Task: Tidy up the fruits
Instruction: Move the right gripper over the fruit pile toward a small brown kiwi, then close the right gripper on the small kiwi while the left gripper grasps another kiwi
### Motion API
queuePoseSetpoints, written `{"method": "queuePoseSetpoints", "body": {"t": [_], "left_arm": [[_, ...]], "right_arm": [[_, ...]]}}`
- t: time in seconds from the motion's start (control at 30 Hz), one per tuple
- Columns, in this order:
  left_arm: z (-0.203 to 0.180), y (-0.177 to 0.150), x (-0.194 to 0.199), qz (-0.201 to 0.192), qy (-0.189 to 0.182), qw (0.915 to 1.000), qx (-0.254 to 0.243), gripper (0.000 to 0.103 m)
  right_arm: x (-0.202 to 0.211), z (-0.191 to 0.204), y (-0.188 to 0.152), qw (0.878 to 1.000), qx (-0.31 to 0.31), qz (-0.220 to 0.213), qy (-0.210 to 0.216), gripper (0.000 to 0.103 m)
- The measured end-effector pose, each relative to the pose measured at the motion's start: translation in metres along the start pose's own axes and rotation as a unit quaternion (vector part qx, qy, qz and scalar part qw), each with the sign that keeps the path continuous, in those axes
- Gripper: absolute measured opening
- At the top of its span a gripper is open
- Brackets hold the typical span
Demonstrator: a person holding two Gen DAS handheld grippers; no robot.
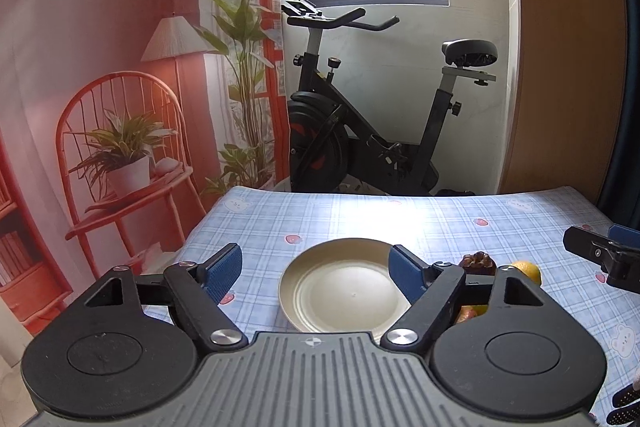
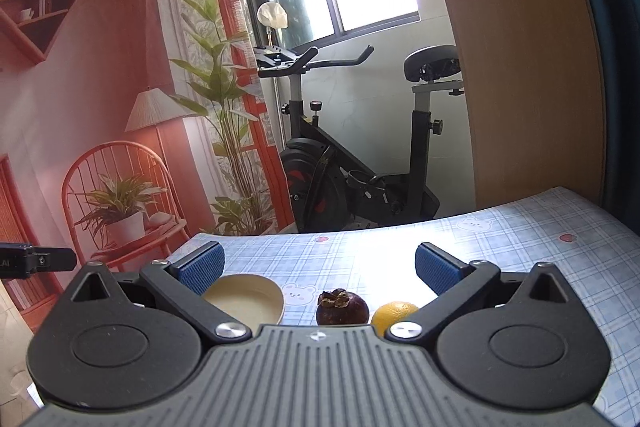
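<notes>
Mangosteen (image 2: pixel 342 307): firm rind, smooth and round, likely to roll; judged best gripped across its middle, below the leafy cap. Orange (image 2: pixel 394 314): light, yielding skin; grip gently. Both lie on the table (image 2: pixel 520 247), right of the plate (image 1: pixel 344 287), near the front edge. The plate holds nothing. Left gripper (image 1: pixel 316 269): jaws apart, nothing between. Right gripper (image 2: pixel 318 265): released, empty, above the fruit.

Exercise bike (image 1: pixel 360 115) behind table (image 1: pixel 360 219), w/ printed room backdrop (image 1: pixel 100 67) left.

Plate (image 2: pixel 244 301) left; mangosteen (image 2: pixel 342 307), orange (image 2: pixel 394 311) right
</notes>
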State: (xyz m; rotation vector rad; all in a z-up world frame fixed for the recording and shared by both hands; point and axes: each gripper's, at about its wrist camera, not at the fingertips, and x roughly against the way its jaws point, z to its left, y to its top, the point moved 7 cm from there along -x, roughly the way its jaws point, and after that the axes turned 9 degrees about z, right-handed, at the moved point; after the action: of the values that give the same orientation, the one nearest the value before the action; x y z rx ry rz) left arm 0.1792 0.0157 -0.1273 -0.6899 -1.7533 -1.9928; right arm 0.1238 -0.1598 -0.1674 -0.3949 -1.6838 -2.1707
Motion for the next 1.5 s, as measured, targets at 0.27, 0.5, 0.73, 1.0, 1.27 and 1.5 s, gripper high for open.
{"method": "queuePoseSetpoints", "body": {"t": [0.27, 0.5, 0.73, 1.0, 1.27, 1.5], "left_arm": [[-0.005, -0.015, -0.032, 0.012, -0.079, 0.9965, 0.023, 0.081], [-0.021, -0.032, -0.044, 0.019, -0.129, 0.9915, 0.009, 0.080], [-0.038, -0.043, -0.049, 0.035, -0.083, 0.9957, -0.022, 0.081], [-0.041, -0.051, -0.048, 0.049, -0.073, 0.9951, -0.045, 0.074], [-0.034, -0.052, -0.055, 0.065, -0.096, 0.9929, -0.028, 0.049], [-0.033, -0.051, -0.059, 0.072, -0.104, 0.9918, -0.020, 0.045]], "right_arm": [[-0.026, 0.015, -0.038, 0.997, 0.052, 0.055, -0.012, 0.098], [-0.035, 0.011, -0.074, 0.993, 0.072, 0.097, -0.012, 0.095], [-0.035, 0.014, -0.104, 0.988, 0.089, 0.129, 0.017, 0.095], [-0.031, 0.015, -0.119, 0.985, 0.074, 0.148, 0.042, 0.065], [-0.039, 0.022, -0.128, 0.980, 0.058, 0.172, 0.080, 0.036], [-0.047, 0.022, -0.133, 0.978, 0.041, 0.183, 0.091, 0.034]]}}
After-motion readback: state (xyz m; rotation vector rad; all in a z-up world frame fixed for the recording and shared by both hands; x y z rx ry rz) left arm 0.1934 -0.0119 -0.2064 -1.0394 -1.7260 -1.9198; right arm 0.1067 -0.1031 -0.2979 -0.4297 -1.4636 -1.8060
